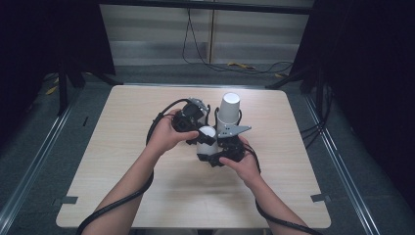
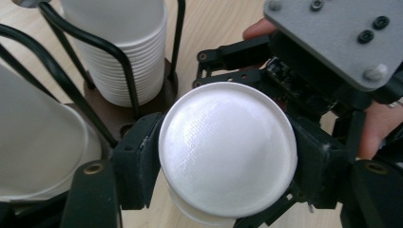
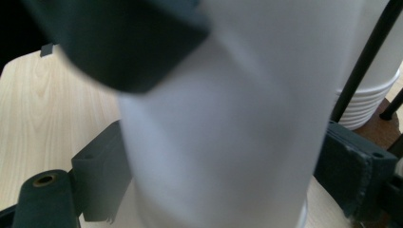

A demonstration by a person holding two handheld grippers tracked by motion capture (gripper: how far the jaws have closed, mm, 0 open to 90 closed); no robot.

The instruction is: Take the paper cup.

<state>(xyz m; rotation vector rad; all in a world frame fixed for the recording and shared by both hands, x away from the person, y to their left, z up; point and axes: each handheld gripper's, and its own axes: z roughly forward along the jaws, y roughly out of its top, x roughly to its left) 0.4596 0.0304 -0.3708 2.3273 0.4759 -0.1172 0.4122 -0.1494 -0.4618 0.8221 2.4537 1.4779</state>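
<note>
**Both grippers on one cup beside the rack**

The cup (image 1: 206,141) sits upside down near the middle of the table (image 1: 122,161), just in front of the rack (image 2: 102,50) that holds the stack (image 1: 228,108). The left gripper (image 1: 198,134) has its jaws closed on the cup near its base end; in the left gripper view the round white base (image 2: 227,151) lies squarely between the two black jaws. The right gripper (image 1: 215,152) clamps the same cup lower down, and its own view shows the white wall (image 3: 223,123) pressed by pads on both sides.

It looks as though nested cups are being pulled apart, or one cup is passing from hand to hand. To do it well, keep each grip light, since thin walls dent easily. Pull straight along the cup's axis, with a slight twist to break any suction. Keep clear of the rack's wires, which stand close behind.

The cup is matte white, probably paper or thin plastic, tapered, with a faintly textured base. The stack shows many fine rims, tightly packed. The rack has thin black rods on a dark round foot. The table is pale wood-grain laminate with rounded corners.
</note>
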